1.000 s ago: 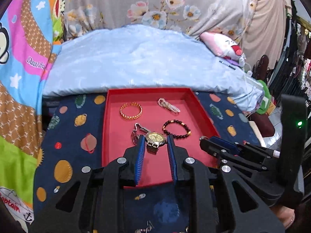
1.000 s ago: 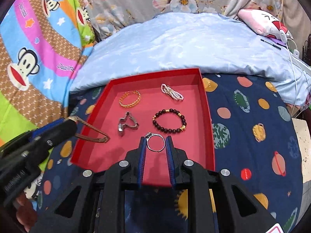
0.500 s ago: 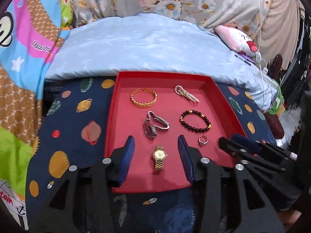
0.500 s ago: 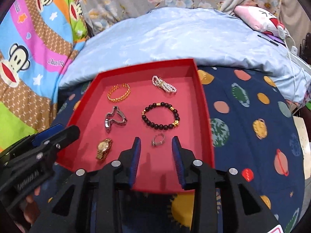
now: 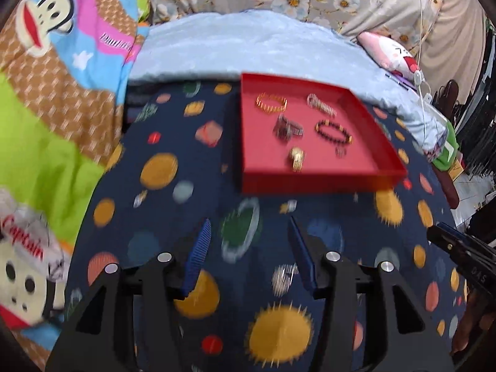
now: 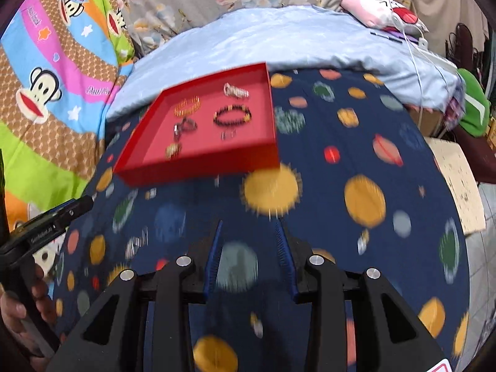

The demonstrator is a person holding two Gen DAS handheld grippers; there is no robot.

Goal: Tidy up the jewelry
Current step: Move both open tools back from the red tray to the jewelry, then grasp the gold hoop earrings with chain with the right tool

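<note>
A red tray (image 5: 313,179) (image 6: 198,167) lies on the dark planet-print cloth. In it lie a gold bangle (image 5: 271,103), a pearl bracelet (image 5: 321,104), a silver chain bracelet (image 5: 286,127), a dark bead bracelet (image 5: 333,128), a gold watch (image 5: 296,157) and a small ring (image 5: 340,151). A blurred silver piece (image 5: 283,274) (image 6: 136,243) lies on the cloth near my left gripper. My left gripper (image 5: 249,259) is open and empty, well in front of the tray. My right gripper (image 6: 249,259) is open and empty, also back from the tray.
A light blue quilt (image 5: 248,46) lies behind the tray. A monkey-print blanket (image 5: 62,62) is on the left. A pink plush (image 6: 384,12) and cables are at the back right. A cream stool (image 6: 458,183) stands off the right edge.
Both grippers let go of the watch and the ring in the tray, opened wider and pulled back toward me. The tray now sits farther away in both views.
</note>
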